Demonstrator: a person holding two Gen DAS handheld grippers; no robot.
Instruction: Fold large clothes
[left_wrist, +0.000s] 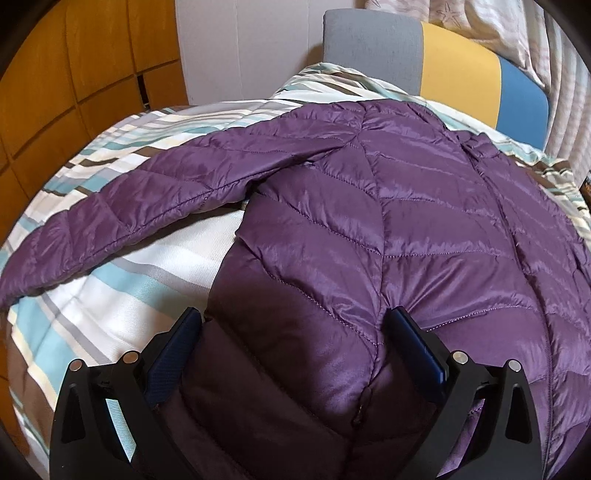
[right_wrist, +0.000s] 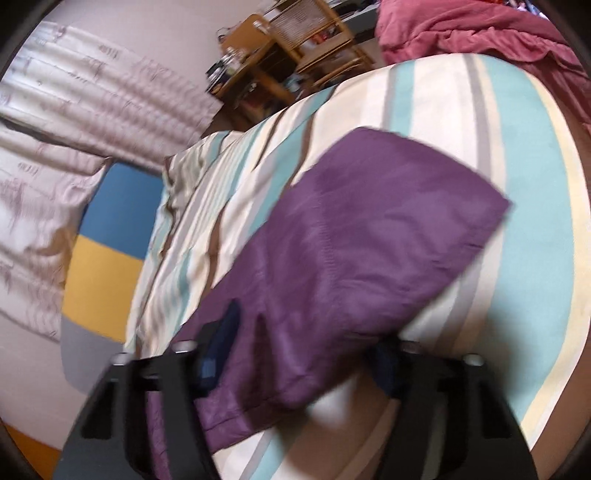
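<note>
A purple quilted down jacket (left_wrist: 388, 221) lies spread on a striped bedspread (left_wrist: 110, 295), one sleeve (left_wrist: 122, 206) stretched out to the left. My left gripper (left_wrist: 293, 321) is open, its jaws wide apart, over the jacket's lower left part; the fabric lies between the fingers. In the blurred right wrist view, the other purple sleeve (right_wrist: 351, 251) lies across the bedspread (right_wrist: 461, 129). My right gripper (right_wrist: 306, 332) is open, its fingers on either side of the sleeve near its upper part. The right fingertip is partly hidden behind the fabric.
A grey, yellow and blue headboard (left_wrist: 443, 59) stands behind the bed, with pale curtains (right_wrist: 92, 99). Orange wooden cabinets (left_wrist: 74, 74) are at the left. A wooden chair and a cluttered table (right_wrist: 288, 51) stand past the bed. A pink blanket (right_wrist: 480, 33) lies at the far right.
</note>
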